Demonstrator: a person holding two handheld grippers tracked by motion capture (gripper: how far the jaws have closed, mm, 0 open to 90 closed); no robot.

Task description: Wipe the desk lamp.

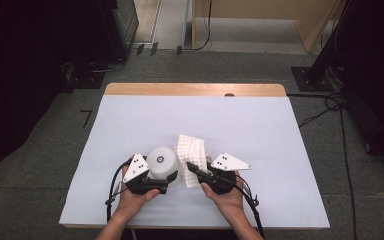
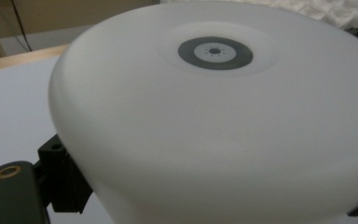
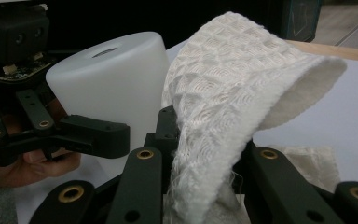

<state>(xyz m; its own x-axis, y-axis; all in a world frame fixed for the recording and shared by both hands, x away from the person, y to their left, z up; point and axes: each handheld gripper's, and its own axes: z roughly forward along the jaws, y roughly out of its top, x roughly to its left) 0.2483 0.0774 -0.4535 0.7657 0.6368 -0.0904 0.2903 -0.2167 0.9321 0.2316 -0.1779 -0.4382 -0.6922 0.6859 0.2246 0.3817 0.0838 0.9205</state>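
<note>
A frosted white cup [image 1: 161,161] stands upside down near the table's front, with a dark ring on its upturned base [image 2: 215,52]. My left gripper [image 1: 163,176] is shut on the cup, one jaw on each side of its wall [image 2: 214,140]. One black finger [image 3: 93,135] crosses the front of the cup [image 3: 116,79]. Just right of the cup, a white waffle-weave cloth [image 1: 190,150] rises from my right gripper [image 1: 191,169]. That gripper [image 3: 200,161] is shut on the cloth [image 3: 233,84], whose upper end folds over to the right, close beside the cup.
A white mat [image 1: 260,135] covers the table, with a wooden strip [image 1: 195,89] along the far edge. Black stands and cables [image 1: 330,105] sit on the grey floor around it. More of the cloth lies on the mat [image 3: 307,161] behind the right jaws.
</note>
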